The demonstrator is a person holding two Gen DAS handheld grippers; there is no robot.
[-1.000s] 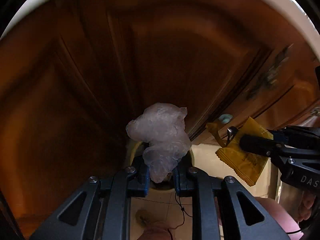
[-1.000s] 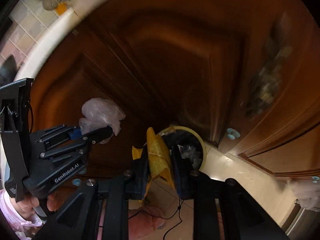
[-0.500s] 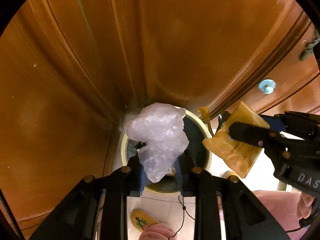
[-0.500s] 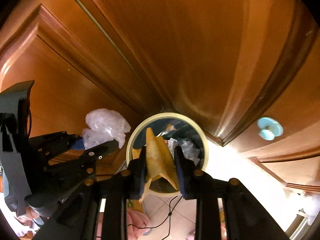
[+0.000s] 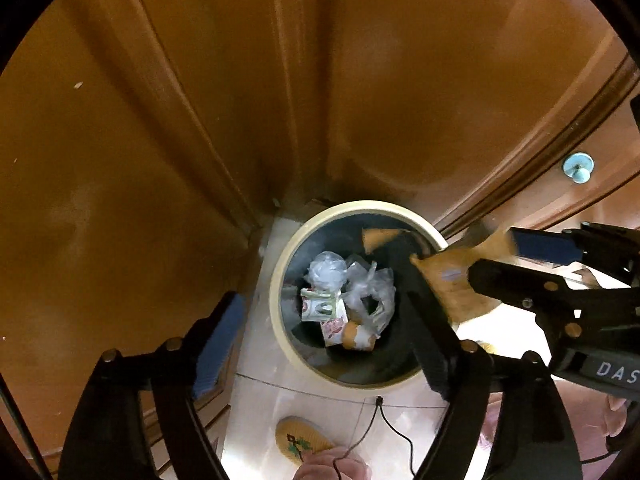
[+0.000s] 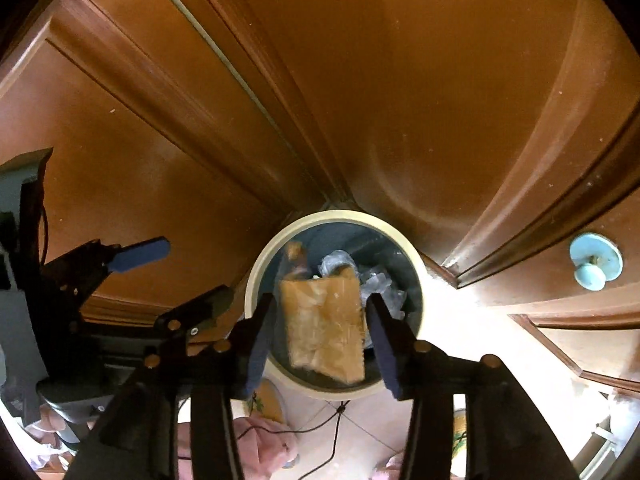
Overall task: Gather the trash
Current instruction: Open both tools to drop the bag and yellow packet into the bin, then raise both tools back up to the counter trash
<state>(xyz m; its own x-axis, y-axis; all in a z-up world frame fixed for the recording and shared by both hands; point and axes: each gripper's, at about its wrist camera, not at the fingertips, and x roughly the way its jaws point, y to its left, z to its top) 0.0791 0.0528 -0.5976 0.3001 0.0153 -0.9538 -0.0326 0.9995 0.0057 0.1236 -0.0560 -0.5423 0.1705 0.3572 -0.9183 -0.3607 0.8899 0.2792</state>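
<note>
Trash is going into the bin (image 5: 280, 280), a round pail with a cream rim that stands on the tiled floor in the corner of brown wooden cabinet doors. Both grippers hang over its mouth, pointing steeply down. The left gripper (image 5: 324, 312) stands wide open with nothing between its fingers; its jaws have just been opening, and a crumpled clear plastic wad (image 5: 326, 272) lies inside the bin among other wrappers and a small carton. The right gripper (image 6: 318, 336) has also just been opening: the yellow wrapper (image 6: 324, 328) sits blurred between its parted fingers, free of both pads and, I judge, dropping into the bin. So this drop-off looks nearly done; what is left, as far as I can judge, is for the wrapper to land and for any other trash elsewhere to be fetched.

The left wrist view shows the bin's contents plainly, plus a slipper (image 5: 300, 440) on the floor. The right wrist view hides most of the contents behind the wrapper, but it alone shows the gap on each side of that wrapper.
</note>
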